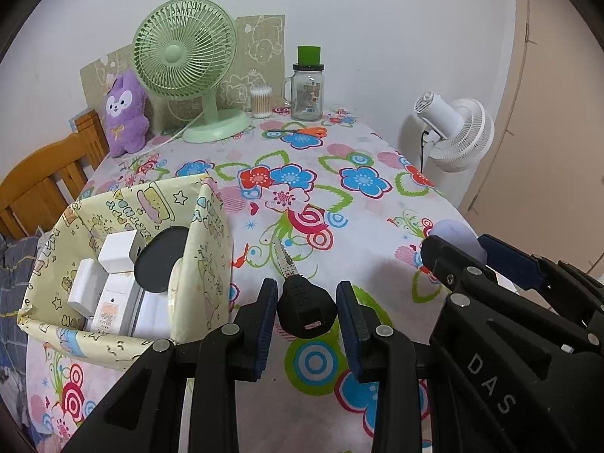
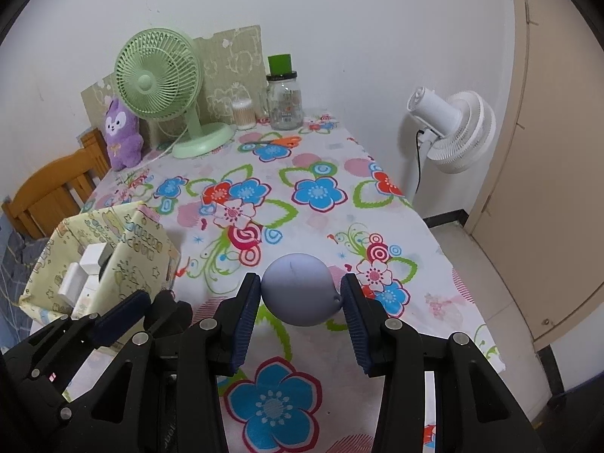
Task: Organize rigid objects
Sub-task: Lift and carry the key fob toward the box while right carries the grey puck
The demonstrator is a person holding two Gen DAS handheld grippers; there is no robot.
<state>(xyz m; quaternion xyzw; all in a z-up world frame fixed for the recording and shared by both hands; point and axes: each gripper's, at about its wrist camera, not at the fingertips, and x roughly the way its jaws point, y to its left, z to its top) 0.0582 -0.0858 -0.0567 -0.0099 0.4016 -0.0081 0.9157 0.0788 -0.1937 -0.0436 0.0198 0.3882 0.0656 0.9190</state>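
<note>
The left gripper [image 1: 306, 304], fingers pinching a key [image 1: 302, 298], hangs nearer the box [image 1: 124, 283] at left than the right gripper [image 2: 301, 294], pinching a grey ball [image 2: 300, 288].

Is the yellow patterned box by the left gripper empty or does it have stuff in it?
Not empty: the yellow patterned box holds white blocks and a black round piece.

Both wrist cameras look steeply down, close over the same floral table [image 1: 339, 173], side by side.

Box [image 1: 204, 264] left of key [image 1: 302, 298]
</note>
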